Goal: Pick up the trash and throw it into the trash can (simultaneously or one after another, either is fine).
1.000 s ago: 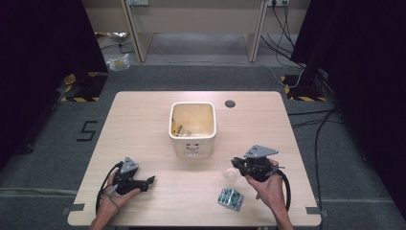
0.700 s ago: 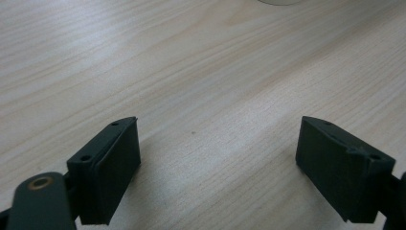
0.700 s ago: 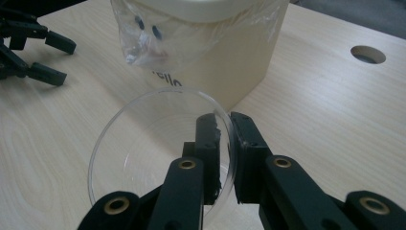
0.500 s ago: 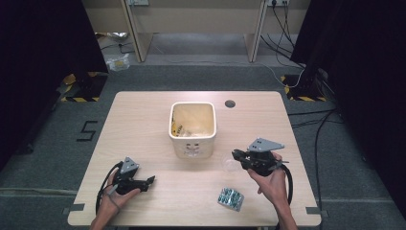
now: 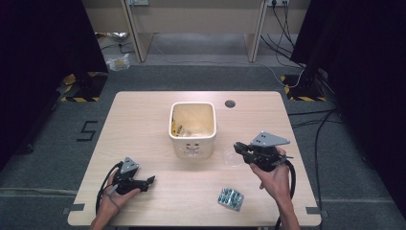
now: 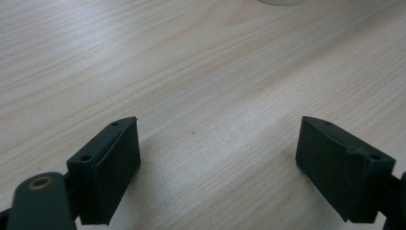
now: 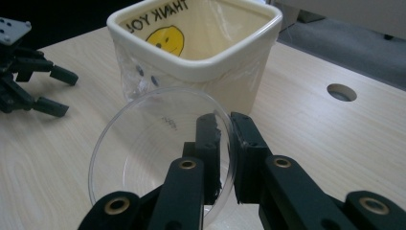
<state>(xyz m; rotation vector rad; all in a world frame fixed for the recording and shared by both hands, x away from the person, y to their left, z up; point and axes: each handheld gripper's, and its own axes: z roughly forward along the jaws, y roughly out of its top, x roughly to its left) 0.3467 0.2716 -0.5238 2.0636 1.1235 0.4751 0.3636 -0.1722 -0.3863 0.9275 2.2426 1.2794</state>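
- Read "THANK YOU", upside down from my right gripper view, above a yellow smiley inside the cream bin (image 7: 201,45).
- Floor marking (image 5: 86,130) read "5".

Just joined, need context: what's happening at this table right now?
A person works two handheld grippers at a light wooden table. The right gripper is shut on the rim of a clear round plastic cup, held just beside the cream square bin lined with a plastic bag. The left gripper rests open with nothing between its fingers. A green blister pack of pills lies near the table's front edge.
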